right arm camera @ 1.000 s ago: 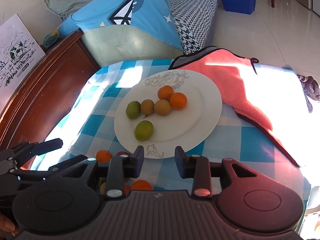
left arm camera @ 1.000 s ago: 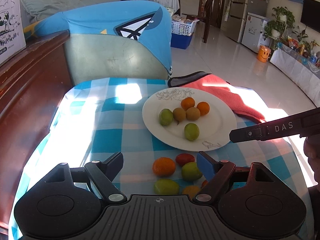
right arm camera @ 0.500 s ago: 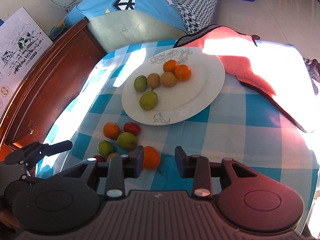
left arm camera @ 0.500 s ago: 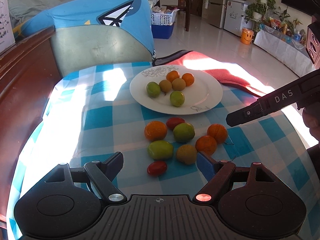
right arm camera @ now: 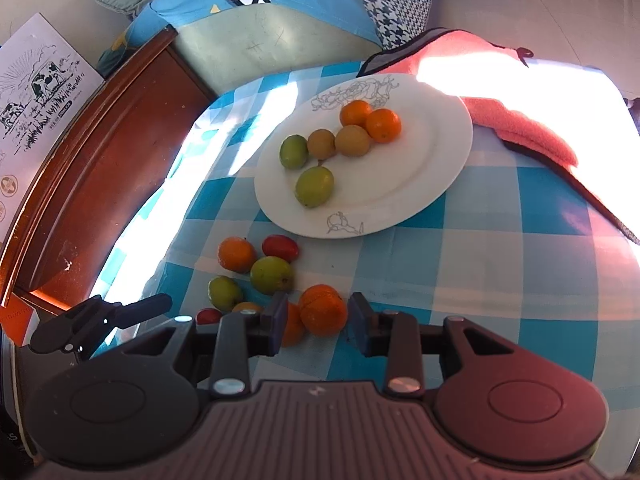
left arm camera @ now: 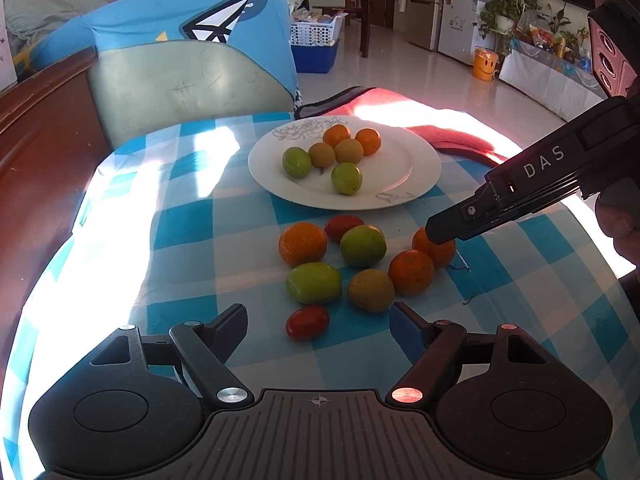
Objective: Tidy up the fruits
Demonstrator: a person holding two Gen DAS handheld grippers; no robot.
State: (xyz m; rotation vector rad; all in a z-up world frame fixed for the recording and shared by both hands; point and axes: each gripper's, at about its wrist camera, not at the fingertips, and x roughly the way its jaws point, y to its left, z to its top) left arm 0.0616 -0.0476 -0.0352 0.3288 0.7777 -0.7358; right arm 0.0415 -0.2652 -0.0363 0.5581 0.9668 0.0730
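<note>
A white plate (left arm camera: 416,168) (right arm camera: 432,168) on the blue checked tablecloth holds several green, tan and orange fruits. In front of it lies a loose cluster of oranges, green fruits and red tomatoes. My right gripper (right arm camera: 318,322) is open, its fingers either side of an orange (right arm camera: 323,309); in the left wrist view its tip (left arm camera: 440,236) sits on that orange (left arm camera: 440,250). My left gripper (left arm camera: 318,320) is open and empty, just short of a red tomato (left arm camera: 307,322).
A pink towel (left arm camera: 432,128) (right arm camera: 520,120) lies behind and right of the plate. A dark wooden edge (right arm camera: 92,152) runs along the left. A blue-covered chair (left arm camera: 188,64) stands behind the table.
Both grippers have pulled back from the plate toward the loose fruit. The right gripper has come down with its fingers around an orange.
</note>
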